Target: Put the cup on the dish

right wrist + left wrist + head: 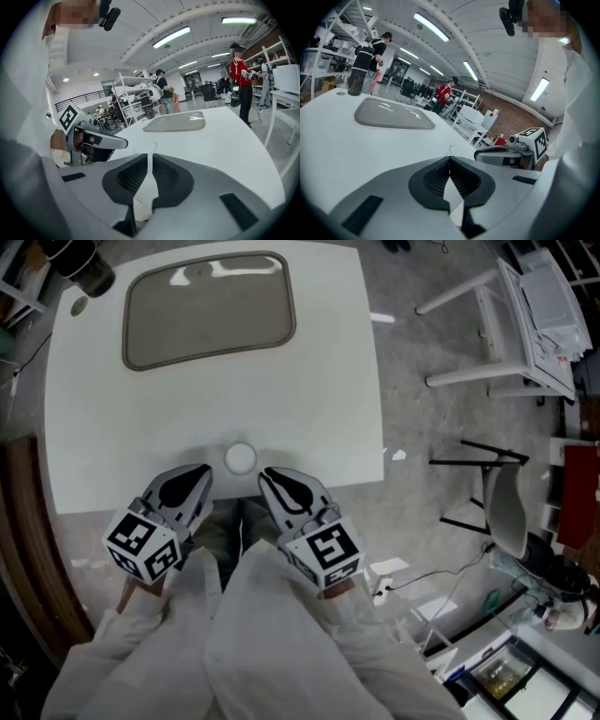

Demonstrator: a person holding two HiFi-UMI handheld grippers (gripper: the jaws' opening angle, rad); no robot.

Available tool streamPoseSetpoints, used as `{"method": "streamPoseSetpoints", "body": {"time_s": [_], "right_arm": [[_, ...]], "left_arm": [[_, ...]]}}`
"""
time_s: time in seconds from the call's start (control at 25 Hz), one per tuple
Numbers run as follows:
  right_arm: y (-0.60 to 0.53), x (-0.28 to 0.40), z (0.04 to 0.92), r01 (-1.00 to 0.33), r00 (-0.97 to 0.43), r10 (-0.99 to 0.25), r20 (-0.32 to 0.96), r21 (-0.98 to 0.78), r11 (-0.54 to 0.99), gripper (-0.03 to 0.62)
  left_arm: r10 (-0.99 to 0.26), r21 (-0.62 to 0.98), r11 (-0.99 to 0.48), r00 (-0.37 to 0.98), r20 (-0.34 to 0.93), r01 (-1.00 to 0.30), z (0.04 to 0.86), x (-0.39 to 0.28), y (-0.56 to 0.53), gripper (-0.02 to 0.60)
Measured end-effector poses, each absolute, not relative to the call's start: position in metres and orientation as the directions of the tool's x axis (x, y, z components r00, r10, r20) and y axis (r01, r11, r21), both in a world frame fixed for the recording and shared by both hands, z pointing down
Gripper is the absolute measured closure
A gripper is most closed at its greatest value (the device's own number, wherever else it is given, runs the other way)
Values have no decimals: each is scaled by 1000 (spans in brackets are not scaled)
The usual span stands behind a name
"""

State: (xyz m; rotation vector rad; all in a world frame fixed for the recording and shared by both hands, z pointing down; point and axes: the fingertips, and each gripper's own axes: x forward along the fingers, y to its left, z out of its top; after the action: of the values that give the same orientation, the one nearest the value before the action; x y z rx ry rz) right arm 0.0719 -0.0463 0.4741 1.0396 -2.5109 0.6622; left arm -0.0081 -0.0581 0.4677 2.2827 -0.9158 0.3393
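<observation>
Cup (240, 457): clear, at the six o'clock edge of the worktop (94, 427).
Dish (208, 307): twelve o'clock, well apart.
Left hand-held gripper (199, 474): clenched, empty.
Right hand-held gripper (270, 478): clenched, empty.
Handling: probably light, slippery; pinch the rim.

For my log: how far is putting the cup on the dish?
Nothing done: the cup stands at the edge of the table, the dish far off, bare. The left tongs and right tongs are shut and empty beside the cup. Grasping, carrying, placing remain.
</observation>
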Motion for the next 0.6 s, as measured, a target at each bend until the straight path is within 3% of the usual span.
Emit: {"method": "streamPoseSetpoints", "body": {"time_s": [0.36,0.52,0.6], "right_arm": [[-46,52,501,-686,-680,-502,534,-221,693,444],[-54,43,507,-688,-677,-512,529,-206,696,346],[-59,37,509,-683,-673,-513,533,-181,708,336]], "left_arm": [[-523,485,-525,714,465,-700,484,-13,-56,574],[-512,494,-519,717,473,-697,495,-12,-56,574],[-509,499,-515,717,476,-697,498,-15,-58,574]]}}
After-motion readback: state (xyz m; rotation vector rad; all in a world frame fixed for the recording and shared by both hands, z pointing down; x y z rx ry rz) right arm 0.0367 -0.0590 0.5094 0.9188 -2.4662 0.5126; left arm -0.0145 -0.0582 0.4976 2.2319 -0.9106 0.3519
